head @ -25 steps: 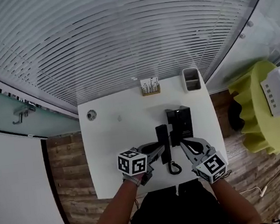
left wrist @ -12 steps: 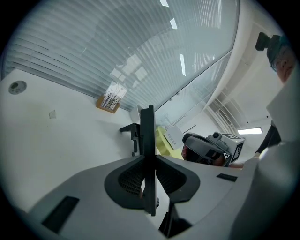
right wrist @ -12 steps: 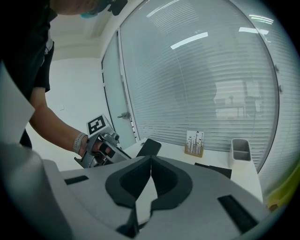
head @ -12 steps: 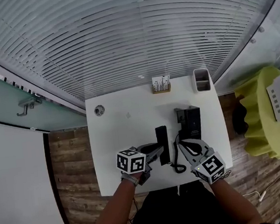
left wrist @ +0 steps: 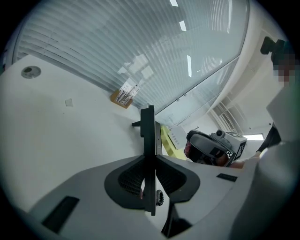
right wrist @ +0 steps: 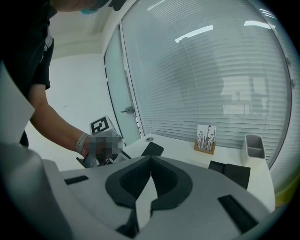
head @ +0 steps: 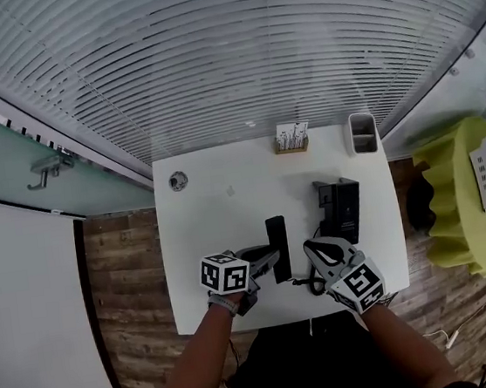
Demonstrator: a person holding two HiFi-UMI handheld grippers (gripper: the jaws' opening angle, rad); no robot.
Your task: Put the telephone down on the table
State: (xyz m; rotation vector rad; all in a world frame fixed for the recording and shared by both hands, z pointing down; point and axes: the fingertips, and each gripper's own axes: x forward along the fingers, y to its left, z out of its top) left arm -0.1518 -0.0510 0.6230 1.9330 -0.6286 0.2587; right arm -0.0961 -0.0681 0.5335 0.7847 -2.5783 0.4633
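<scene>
In the head view the right gripper (head: 311, 249) covers part of the coiled cord (head: 300, 282), and the print on the card stand (head: 291, 138) is too small to read.

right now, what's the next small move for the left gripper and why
Probably ease the left gripper down until the handset rests on the white table. Its jaws clamp the handset edge-on, and the handset seems to be clear of the tabletop, so opening now might drop it.
</scene>
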